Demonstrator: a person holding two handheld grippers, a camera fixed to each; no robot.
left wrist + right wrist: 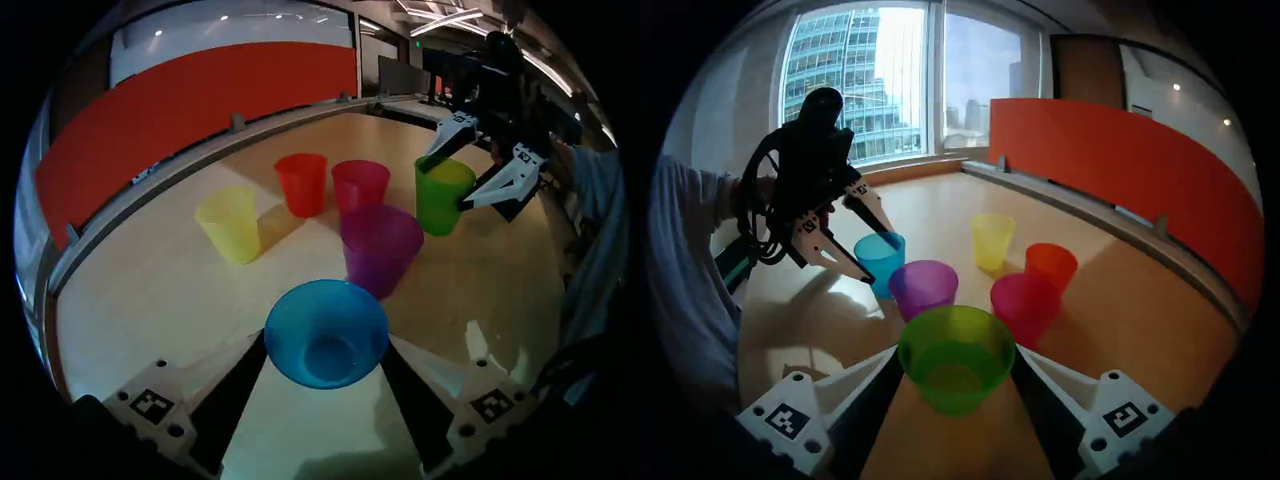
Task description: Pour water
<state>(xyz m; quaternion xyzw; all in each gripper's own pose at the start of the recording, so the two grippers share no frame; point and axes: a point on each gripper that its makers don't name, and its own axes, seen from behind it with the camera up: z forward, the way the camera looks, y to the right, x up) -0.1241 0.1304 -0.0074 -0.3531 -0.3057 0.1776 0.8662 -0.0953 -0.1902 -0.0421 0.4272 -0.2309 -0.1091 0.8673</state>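
We see six cups upright on a pale wooden table [160, 304], and two of them are gripped. In the left gripper view, the left gripper [326, 350] has its fingers pressed against opposite sides of the blue cup [324, 320], which sits nearest the camera with its mouth facing us. In the right gripper view, the right gripper [958, 358] is clamped the same way on the green cup [956, 344], one finger against each side. Each gripper also shows from across the table: the right gripper [444, 186] holds the green cup [438, 200] at the far right of the group, and the left gripper [882, 258] holds the blue cup [878, 262] beside a grey sleeve [680, 264]. We cannot tell whether either held cup rests on the table or is raised just off it, nor whether either contains water. Between the two held cups stands the purple cup [380, 244], close to the blue one. Behind it the pink cup [360, 186] and the orange cup [302, 184] stand side by side, nearly touching. The yellow cup [230, 224] stands a little apart to the left. An orange panel [200, 104] runs along the table's far edge, and a window [856, 80] shows behind the left gripper.
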